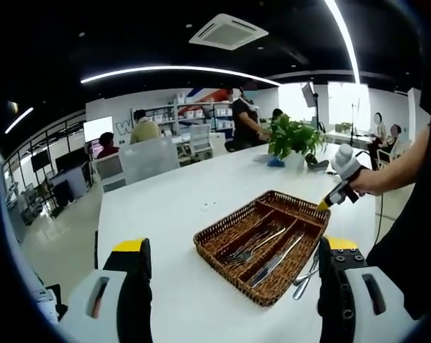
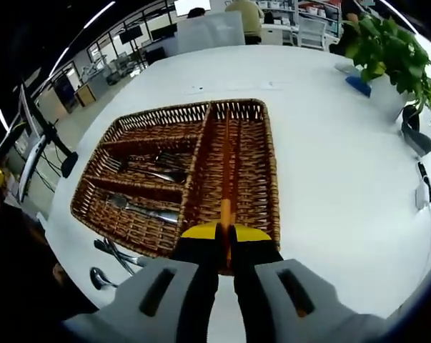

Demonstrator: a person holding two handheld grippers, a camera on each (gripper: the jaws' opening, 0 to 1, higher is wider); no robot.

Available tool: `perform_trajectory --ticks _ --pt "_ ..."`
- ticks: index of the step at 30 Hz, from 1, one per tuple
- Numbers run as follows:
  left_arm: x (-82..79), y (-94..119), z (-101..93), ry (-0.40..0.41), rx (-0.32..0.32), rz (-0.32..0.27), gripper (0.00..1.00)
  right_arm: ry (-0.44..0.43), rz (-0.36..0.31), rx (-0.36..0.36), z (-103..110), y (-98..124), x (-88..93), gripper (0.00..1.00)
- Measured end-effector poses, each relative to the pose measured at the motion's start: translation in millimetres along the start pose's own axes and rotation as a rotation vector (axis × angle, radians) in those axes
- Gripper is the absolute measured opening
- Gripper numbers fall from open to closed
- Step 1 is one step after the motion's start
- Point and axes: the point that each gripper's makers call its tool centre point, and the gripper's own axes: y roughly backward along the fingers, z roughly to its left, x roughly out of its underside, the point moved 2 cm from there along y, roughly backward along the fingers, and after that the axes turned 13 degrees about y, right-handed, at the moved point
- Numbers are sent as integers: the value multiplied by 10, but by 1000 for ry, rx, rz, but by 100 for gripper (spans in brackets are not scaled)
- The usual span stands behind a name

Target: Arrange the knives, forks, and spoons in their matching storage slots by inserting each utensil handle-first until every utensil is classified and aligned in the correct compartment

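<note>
- The right gripper [image 2: 226,239] has its fingers pinched narrow on a thin orange-tipped utensil [image 2: 226,214], held low over the right-hand long slots of the basket [image 2: 269,171].
- What kind of utensil it is cannot be told; only a slim shaft shows between the fingers.
- It looks stiff, light and probably smooth, so it could pivot or slip in a two-point pinch; a hold near the middle of the shaft should keep it level.
- The basket is dark woven wicker with dividers: cross slots on the left hold forks [image 2: 147,166] and a knife or spoon [image 2: 140,209], all shiny metal.
- More utensils [image 2: 108,261] lie loose on the white desk [image 2: 329,143], just beside the basket's near edge.
- The left gripper [image 1: 233,286] is spread wide and holds nothing, hovering well short of the basket [image 1: 215,236].
- Thin metal lying flat on the desk will be awkward to get under; the handle end looks the best place to take hold.
</note>
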Motion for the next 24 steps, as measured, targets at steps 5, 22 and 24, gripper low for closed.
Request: perform_trajectory --ticks 5,22,24 --pt "31 31 15 3 -8 6 99 -7 19 -3 27 -60 43 3" --pt "93 64 47 9 -19 18 99 -34 74 3 82 -193 79 3" --pt "92 66 50 10 -21 17 99 -32 84 7 72 -217 103 4"
